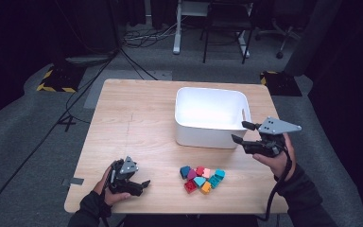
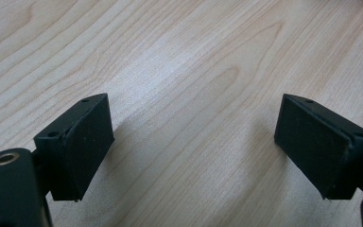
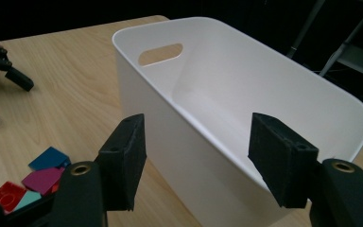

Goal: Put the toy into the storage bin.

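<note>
Right gripper (image 1: 242,132), jaws wide apart and empty, straddles the white plastic bin's (image 3: 227,94) rim; left gripper (image 1: 144,184) likewise gapes over bare wooden table (image 2: 179,61).

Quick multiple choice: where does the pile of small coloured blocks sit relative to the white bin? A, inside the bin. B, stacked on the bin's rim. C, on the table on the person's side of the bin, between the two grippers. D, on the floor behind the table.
C: the coloured blocks lie on the wooden table, nearer the person than the white bin, whose inside looks bare.
</note>
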`<action>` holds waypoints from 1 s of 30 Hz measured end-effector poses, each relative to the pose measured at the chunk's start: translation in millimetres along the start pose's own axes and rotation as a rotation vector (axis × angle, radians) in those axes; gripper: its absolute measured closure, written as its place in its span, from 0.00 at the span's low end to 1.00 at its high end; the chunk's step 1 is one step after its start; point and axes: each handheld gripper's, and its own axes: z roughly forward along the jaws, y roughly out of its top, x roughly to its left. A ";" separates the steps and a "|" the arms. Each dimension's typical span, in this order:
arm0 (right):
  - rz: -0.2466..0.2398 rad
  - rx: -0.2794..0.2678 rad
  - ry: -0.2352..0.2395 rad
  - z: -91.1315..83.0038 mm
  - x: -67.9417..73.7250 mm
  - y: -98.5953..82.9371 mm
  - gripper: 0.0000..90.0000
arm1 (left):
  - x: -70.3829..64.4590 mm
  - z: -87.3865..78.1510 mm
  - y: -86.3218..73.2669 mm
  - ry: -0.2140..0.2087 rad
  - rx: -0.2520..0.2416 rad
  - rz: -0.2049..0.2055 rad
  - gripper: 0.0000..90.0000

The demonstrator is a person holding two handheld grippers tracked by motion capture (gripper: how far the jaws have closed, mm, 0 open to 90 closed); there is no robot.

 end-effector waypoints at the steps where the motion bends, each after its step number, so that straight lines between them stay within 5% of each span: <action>1: 0.000 0.003 0.009 0.1 2.0 -3.6 0.42 | -0.1 0.1 -0.1 0.000 0.000 -0.002 0.14; 19: -0.014 0.140 0.132 27.5 48.1 -67.8 0.41 | -0.1 0.0 -0.1 0.000 0.000 -0.002 0.14; 26: -0.047 0.181 0.163 35.3 55.7 -86.6 0.41 | -0.1 -0.1 -0.1 0.000 0.001 -0.001 0.14; 30: -0.014 0.195 0.192 36.7 58.6 -96.5 0.42 | -0.1 -0.1 -0.1 0.000 0.001 -0.002 0.14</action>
